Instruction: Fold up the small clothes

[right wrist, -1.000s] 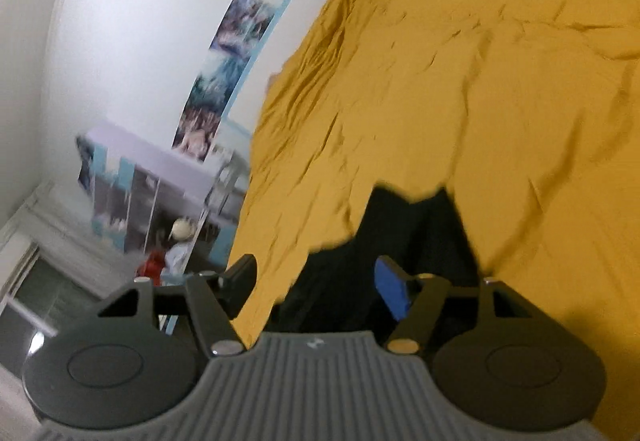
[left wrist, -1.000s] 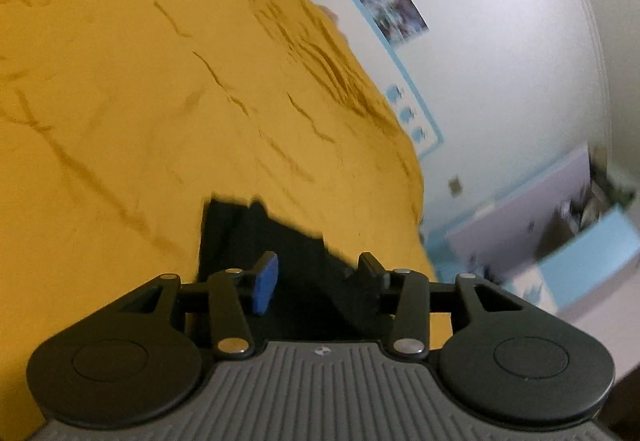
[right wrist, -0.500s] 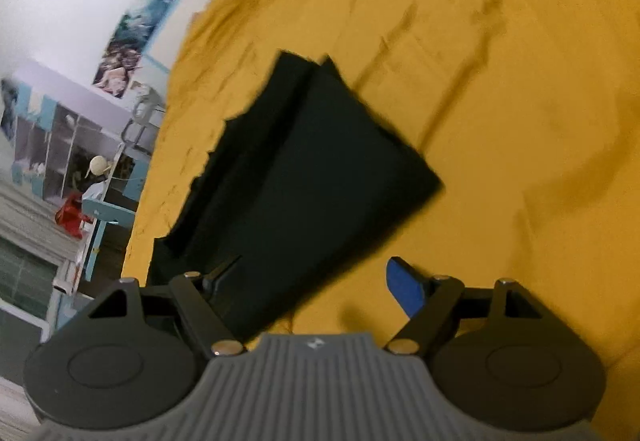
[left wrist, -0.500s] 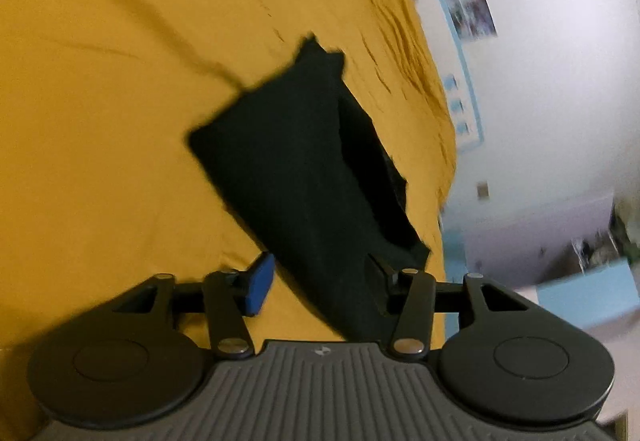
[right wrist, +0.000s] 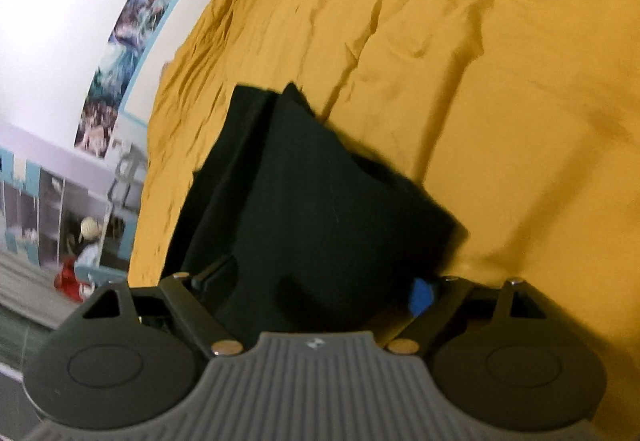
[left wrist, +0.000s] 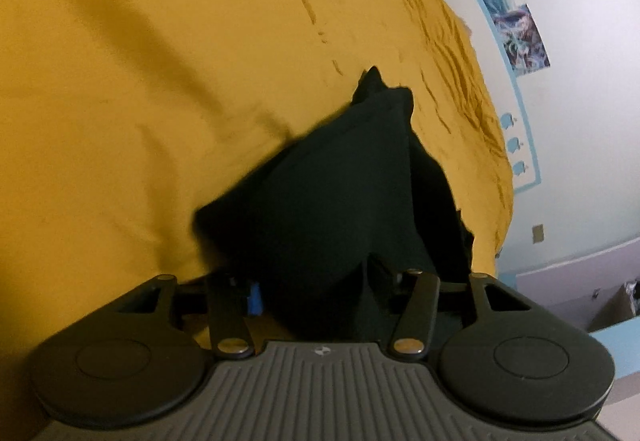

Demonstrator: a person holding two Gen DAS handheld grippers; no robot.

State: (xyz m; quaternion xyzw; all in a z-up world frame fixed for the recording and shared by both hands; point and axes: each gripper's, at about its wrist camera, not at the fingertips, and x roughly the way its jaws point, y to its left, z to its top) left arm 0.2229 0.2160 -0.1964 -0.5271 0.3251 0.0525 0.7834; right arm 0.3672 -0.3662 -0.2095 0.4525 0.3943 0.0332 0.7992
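One black garment (left wrist: 340, 181) (right wrist: 320, 201) found folded on the yellow bed sheet (left wrist: 160, 81) (right wrist: 500, 81), directly ahead of both units and running back under them.

Checked left hand-held gripper (left wrist: 316, 285): pointed downward at the bed, jaws apart and just been opening. Saw the near edge of the garment between the fingers, blue pad (left wrist: 254, 297) at the cloth's left edge; saw no squeeze on the cloth. Logged as released.

Checked right hand-held gripper (right wrist: 316, 283): also pointed downward, jaws spread wide and just been opening. Saw the near edge of the garment between the fingers, blue pad (right wrist: 422, 295) just off the cloth's right corner, not pressing. Logged as released.

Noted far corners of the garment pointing away from each unit, with a darker layer showing along one side. Found bare, creased sheet all round the garment.

Observed posters (left wrist: 516, 29) (right wrist: 120, 61) on the white wall beyond the bed, and a shelving unit (right wrist: 40, 209) left of the right unit.
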